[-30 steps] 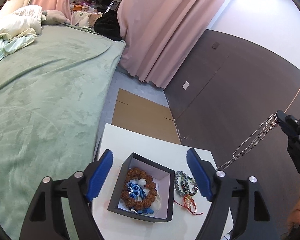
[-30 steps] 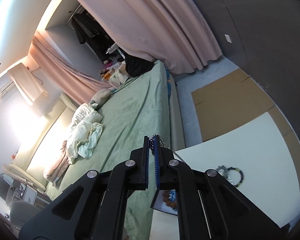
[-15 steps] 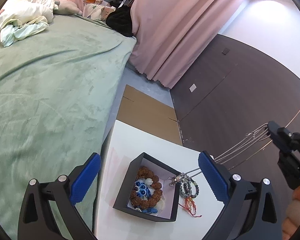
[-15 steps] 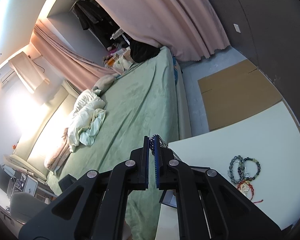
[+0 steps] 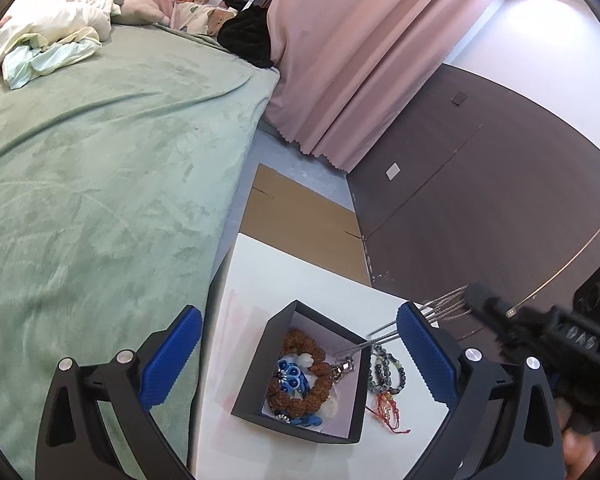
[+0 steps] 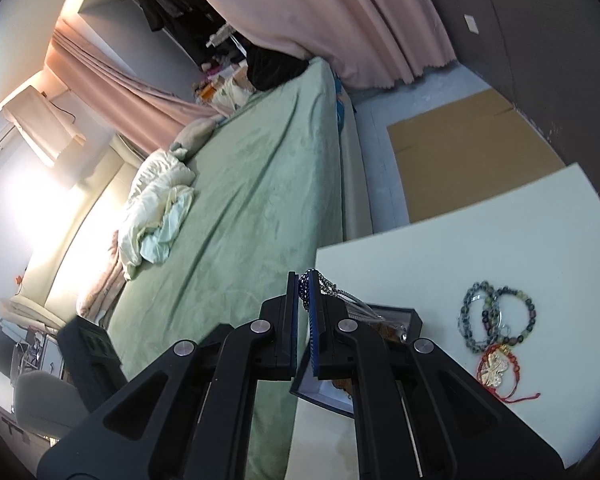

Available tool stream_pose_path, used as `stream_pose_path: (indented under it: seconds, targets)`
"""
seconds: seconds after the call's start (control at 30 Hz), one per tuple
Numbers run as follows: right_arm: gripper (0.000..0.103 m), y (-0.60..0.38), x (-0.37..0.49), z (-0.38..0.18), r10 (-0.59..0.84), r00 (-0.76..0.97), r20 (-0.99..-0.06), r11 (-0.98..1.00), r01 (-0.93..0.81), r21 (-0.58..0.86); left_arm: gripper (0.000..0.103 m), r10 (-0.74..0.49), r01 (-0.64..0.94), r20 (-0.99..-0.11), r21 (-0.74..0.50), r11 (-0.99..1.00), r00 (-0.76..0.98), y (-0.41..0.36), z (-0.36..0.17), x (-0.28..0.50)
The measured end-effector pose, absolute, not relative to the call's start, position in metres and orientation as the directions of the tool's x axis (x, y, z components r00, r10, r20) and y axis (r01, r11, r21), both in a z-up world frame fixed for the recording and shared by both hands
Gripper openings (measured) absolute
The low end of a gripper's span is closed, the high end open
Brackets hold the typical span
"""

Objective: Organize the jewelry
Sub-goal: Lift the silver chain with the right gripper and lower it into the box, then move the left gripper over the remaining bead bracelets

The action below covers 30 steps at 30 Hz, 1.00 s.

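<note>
A black open box (image 5: 256, 376) sits on the white table (image 5: 260, 280); inside lie a brown bead bracelet (image 5: 296, 398) and a blue ornament. My right gripper (image 6: 305, 284) is shut on a silver chain necklace (image 6: 340, 294); it shows at the right of the left wrist view (image 5: 474, 292). The chain (image 5: 384, 336) hangs down with its pendant (image 5: 346, 366) over the box's right side. Beaded bracelets (image 5: 384, 372) and a red cord charm (image 6: 496, 368) lie right of the box. My left gripper (image 5: 300, 350) is open above the box, empty.
A green bed (image 5: 80, 200) borders the table's left side. Flat cardboard (image 5: 300, 220) lies on the floor beyond the table. A dark wall (image 5: 480, 208) and pink curtains (image 5: 360, 60) stand behind.
My right gripper has carried the necklace lower and leftward; its pendant now hangs over the box's right side. My left gripper has risen slightly and stays open.
</note>
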State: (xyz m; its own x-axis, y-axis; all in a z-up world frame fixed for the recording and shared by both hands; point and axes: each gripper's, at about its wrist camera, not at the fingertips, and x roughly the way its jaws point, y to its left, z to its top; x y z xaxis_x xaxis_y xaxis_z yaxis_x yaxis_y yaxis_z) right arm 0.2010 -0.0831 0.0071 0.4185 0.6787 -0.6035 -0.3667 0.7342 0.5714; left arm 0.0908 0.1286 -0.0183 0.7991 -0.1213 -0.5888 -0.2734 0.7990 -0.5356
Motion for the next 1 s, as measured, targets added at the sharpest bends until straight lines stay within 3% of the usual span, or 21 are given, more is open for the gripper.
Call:
stream_pose_path:
  seconds: [0.33, 0.4, 0.6, 1.0]
  targets:
    - [0.009, -0.076, 0.212, -0.045, 0.675, 0.334, -0.658, 0.737, -0.349, 0.579, 0.094, -0.109, -0.272, -0.603, -0.505, 0.819, 0.790, 0.120, -0.021, 0.096]
    - [0.029, -0.080, 0.215, -0.053, 0.683, 0.311, -0.661, 0.729, -0.339, 0.594, 0.094, -0.106, -0.271, -0.611, -0.492, 0.828, 0.784, 0.115, -0.023, 0.098]
    - [0.062, -0.117, 0.215, -0.045, 0.681, 0.349, -0.644, 0.732, -0.310, 0.606, 0.094, -0.104, -0.257, -0.640, -0.446, 0.858, 0.761, 0.096, -0.030, 0.107]
    - [0.064, -0.218, 0.212, -0.039, 0.618, 0.429, -0.658, 0.772, -0.177, 0.610, 0.094, -0.165, -0.126, -0.627, -0.392, 0.911, 0.761, 0.029, -0.030, 0.123]
